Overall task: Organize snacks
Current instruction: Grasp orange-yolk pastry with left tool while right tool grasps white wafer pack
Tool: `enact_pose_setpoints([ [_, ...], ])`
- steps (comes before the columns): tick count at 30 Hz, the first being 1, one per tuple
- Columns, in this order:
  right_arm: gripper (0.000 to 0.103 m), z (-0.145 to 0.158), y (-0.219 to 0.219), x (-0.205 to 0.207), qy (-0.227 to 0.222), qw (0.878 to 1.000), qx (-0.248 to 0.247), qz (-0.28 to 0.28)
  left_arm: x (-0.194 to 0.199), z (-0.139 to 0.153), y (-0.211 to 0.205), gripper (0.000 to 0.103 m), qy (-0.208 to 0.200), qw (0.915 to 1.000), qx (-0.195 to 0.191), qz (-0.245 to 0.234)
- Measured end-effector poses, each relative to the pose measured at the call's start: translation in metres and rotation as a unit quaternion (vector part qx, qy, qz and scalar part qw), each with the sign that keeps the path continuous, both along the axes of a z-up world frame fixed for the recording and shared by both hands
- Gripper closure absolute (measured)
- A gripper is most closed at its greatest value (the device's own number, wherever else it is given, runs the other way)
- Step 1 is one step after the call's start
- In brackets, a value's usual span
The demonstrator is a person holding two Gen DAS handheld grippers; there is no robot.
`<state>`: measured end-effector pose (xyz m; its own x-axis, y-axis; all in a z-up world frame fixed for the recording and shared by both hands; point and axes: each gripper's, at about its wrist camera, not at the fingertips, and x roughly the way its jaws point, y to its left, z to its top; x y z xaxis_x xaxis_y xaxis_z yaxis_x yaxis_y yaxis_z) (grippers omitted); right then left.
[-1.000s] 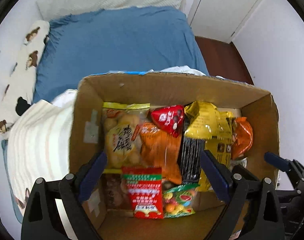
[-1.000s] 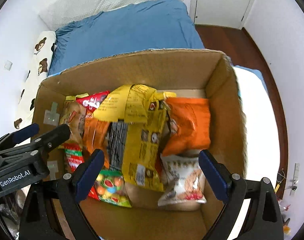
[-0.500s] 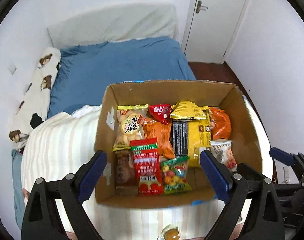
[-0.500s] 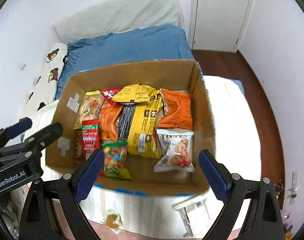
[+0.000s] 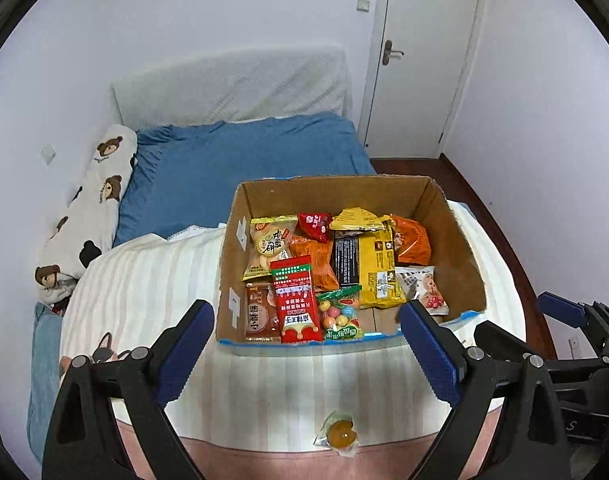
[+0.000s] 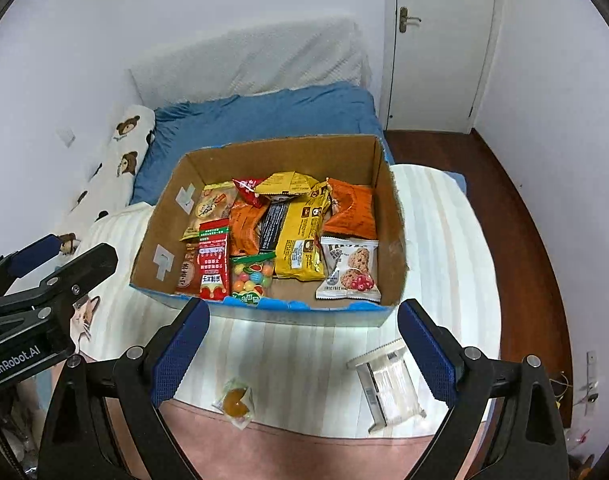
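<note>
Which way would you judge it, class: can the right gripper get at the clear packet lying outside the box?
Probably yes: the right gripper is open and empty, and the clear packet lies bare on the striped cover, apart from the box.

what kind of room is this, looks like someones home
Most likely a bedroom in a home: a bed with a blue sheet and a bear-print pillow against the wall, and a white door beyond it. The cardboard snack box sits on a striped blanket.
</note>
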<state>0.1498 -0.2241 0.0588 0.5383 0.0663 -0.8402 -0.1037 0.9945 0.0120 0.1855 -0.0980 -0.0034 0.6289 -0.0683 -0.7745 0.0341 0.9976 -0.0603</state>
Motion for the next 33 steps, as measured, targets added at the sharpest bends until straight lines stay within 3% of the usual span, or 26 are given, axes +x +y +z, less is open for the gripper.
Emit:
enact_pose_setpoints([
  [8,0.006,0.016,-0.005,-0.031,-0.029,1.000,0.003,-0.004,-0.029,0.016,-0.006,0.007,-0.029,0.9995,0.008,-0.004],
  [15,0.006,0.008,-0.021,-0.041,-0.018,1.000,0.014,-0.015,-0.036,0.007,-0.008,0.007,-0.017,0.9999,0.001,0.002],
  [19,0.006,-0.025,-0.050,-0.035,0.026,0.998,0.034,-0.045,-0.035,-0.026,-0.011,0.007,0.025,0.9996,0.002,0.012],
  [23,0.006,-0.071,-0.077,-0.020,0.079,0.994,0.027,-0.072,-0.028,-0.083,-0.011,0.008,0.098,0.9948,-0.014,0.024],
  [28,0.006,-0.137,-0.098,0.004,0.144,0.986,-0.005,-0.083,-0.021,-0.165,-0.014,0.008,0.206,0.9770,-0.049,0.021],
  [33,0.006,-0.195,-0.112,0.015,0.204,0.974,-0.031,-0.089,-0.019,-0.217,-0.025,0.008,0.264,0.9623,-0.065,0.010],
])
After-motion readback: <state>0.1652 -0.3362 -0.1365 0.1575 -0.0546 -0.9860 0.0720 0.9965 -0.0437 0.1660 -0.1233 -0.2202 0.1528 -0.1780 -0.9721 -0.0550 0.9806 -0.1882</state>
